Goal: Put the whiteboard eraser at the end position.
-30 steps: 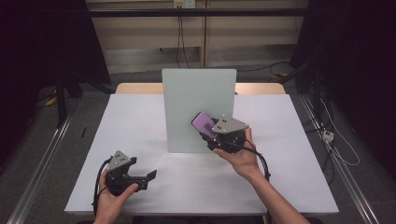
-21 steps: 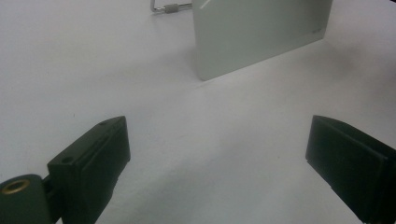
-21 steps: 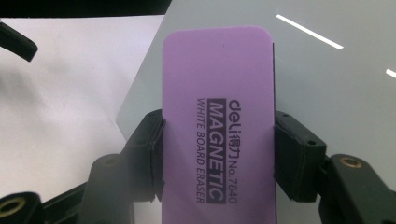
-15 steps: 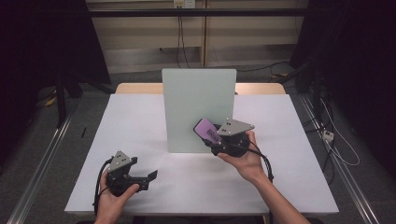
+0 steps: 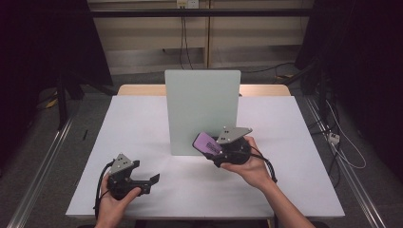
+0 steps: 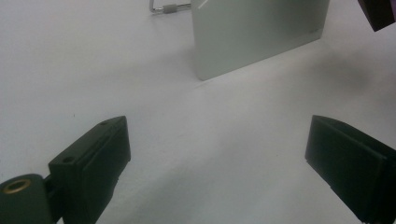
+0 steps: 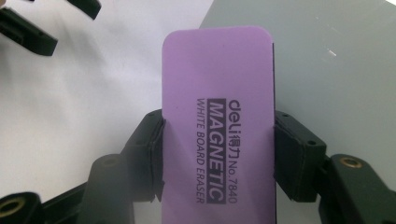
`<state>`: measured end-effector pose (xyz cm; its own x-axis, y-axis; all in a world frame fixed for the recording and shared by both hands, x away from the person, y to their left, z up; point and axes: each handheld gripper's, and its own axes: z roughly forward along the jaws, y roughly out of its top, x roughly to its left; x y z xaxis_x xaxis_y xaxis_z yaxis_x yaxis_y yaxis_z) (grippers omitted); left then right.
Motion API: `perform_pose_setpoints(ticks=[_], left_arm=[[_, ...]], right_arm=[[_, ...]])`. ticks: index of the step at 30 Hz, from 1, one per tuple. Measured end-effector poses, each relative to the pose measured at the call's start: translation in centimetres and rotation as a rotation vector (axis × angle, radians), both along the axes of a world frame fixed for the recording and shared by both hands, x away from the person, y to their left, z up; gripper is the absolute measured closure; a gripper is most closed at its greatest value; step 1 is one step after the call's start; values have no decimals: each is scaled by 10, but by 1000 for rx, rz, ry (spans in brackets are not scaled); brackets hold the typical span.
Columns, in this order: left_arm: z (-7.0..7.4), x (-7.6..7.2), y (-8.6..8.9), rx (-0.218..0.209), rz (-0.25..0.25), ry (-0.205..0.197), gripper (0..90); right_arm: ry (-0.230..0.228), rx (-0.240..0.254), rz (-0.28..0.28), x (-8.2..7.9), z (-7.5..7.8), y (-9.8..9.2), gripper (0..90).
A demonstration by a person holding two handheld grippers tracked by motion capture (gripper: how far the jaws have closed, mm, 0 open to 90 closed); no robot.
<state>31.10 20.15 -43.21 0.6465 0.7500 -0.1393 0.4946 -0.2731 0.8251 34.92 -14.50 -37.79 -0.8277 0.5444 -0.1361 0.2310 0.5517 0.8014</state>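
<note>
A pale green-grey whiteboard stands upright in the middle of the white table. My right gripper is just in front of the board's lower right part, shut on a purple magnetic whiteboard eraser. In the right gripper view the eraser sits lengthwise between both pads, with the whiteboard behind it. My left gripper rests near the table's front left, open with nothing in it. The left gripper view shows the wide-apart jaws of the left gripper, the whiteboard ahead and a corner of the eraser.
A metal foot of the board's stand sticks out behind it. A wooden tabletop lies behind the white one. Cables and metal rails run along the floor on both sides.
My right gripper has sunk a little with the eraser, down the front of the whiteboard and towards the person. The left gripper has stayed put.
</note>
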Motion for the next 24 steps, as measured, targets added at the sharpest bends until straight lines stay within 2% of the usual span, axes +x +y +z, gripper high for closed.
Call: perform_pose_setpoints(ticks=[4, 7, 8, 11, 14, 19, 21, 23, 24], left_arm=[[-1, -1, -1, 7, -5, 5, 67], [0, 0, -1, 8, 0, 4, 66], [0, 0, -2, 3, 1, 5, 66], [-1, 0, -2, 9, -8, 7, 66], [0, -1, -2, 8, -12, 8, 66], [-1, 0, -2, 6, -10, 10, 66], [0, 0, -3, 8, -13, 7, 66], [-1, 0, -3, 6, -11, 8, 66], [-1, 0, -3, 5, -12, 9, 66]], right_arm=[[30, 21, 6, -1, 2, -5, 414], [49, 7, 17, 0, 2, -8, 414], [73, 2, 30, 0, 2, -9, 413], [125, -37, 40, 2, -4, -8, 413], [160, -71, 80, 2, -8, -3, 413], [203, -156, 151, 0, -18, 5, 414], [234, -155, 178, 0, -20, 7, 413], [216, -173, 166, -1, -21, 9, 413], [223, -171, 173, -1, -21, 9, 414]])
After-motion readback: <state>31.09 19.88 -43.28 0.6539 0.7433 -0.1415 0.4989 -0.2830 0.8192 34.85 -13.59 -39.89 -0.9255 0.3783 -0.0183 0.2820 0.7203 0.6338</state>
